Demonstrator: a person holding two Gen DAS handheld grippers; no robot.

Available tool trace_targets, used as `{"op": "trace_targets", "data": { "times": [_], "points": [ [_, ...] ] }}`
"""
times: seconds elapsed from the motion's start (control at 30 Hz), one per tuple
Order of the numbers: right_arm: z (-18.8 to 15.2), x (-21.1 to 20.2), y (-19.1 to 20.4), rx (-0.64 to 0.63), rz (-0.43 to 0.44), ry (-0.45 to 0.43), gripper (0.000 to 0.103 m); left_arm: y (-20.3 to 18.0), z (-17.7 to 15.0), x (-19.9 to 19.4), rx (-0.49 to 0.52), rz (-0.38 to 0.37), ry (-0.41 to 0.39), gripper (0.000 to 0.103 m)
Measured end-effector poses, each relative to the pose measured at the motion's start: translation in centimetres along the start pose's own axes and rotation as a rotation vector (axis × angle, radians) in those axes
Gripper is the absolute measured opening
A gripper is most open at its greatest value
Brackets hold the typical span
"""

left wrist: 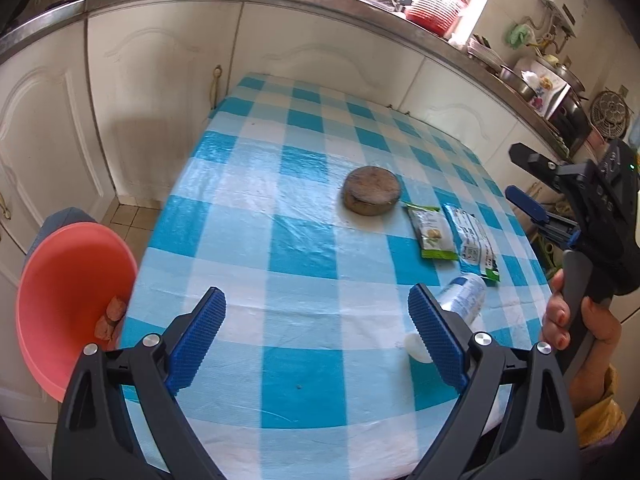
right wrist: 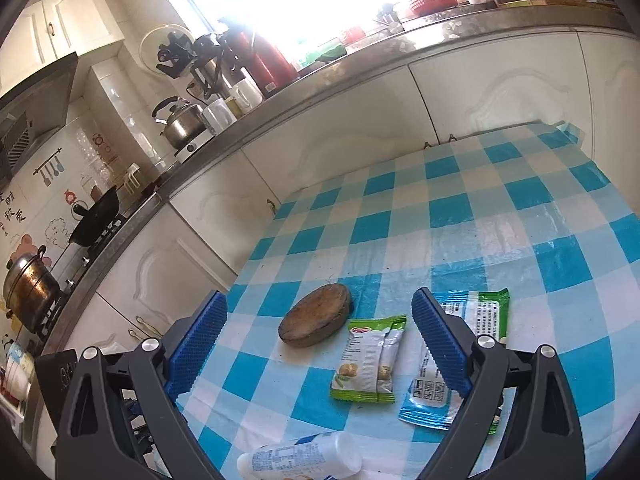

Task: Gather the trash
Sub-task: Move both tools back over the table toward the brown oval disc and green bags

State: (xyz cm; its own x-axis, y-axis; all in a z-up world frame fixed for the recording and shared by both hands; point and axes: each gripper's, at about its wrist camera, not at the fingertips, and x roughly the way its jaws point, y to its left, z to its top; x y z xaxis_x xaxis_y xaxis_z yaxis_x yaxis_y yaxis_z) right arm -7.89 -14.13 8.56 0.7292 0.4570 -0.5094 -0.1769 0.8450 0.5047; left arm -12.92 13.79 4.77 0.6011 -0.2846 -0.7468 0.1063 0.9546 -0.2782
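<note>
Right wrist | fingers [right wrist: 436,344] spread | green wrapper [right wrist: 370,360] on table between them

landmark: round wooden block [left wrist: 371,189] on the desk [left wrist: 280,240], near its middle. just right of the block lies a snack packet [left wrist: 432,232]; right of that, touching it, a second packet [left wrist: 472,242]. nearer than the packets, a bottle [left wrist: 460,300] lies on its side. far left of the block, off the desk edge, a basin [left wrist: 68,300] holds scraps [left wrist: 110,318].

left claw [left wrist: 316,322] agape, pink bin [left wrist: 60,300], bottle [left wrist: 460,304]
</note>
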Motion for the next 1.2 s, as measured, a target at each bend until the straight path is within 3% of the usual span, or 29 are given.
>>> {"op": "trace_targets", "data": {
  "times": [0.47,0.67,0.83,1.0,1.2],
  "points": [
    [0.5,-0.6,-5.8,0.105,-0.103,0.007,0.093,-7.1,-1.7,1.5,0.240,-0.117,0.059,0.093],
    [-0.3,0.4,-8.2,0.139,-0.145,0.064,0.093,-9.4,-2.3,2.7,0.332,-0.088,0.092,0.093],
    [-0.9,1.5,-8.6,0.107,-0.197,0.122,0.093,-8.3,-0.4,3.7,0.242,-0.075,0.098,0.093],
    [-1.5,2.4,-8.2,0.043,-0.265,0.166,0.093,-6.8,2.4,6.0,0.160,-0.006,0.090,0.093],
    [-2.3,3.4,-7.6,-0.029,-0.296,0.214,0.093,-6.9,5.4,9.9,0.197,0.043,0.112,0.093]
  ]
}}
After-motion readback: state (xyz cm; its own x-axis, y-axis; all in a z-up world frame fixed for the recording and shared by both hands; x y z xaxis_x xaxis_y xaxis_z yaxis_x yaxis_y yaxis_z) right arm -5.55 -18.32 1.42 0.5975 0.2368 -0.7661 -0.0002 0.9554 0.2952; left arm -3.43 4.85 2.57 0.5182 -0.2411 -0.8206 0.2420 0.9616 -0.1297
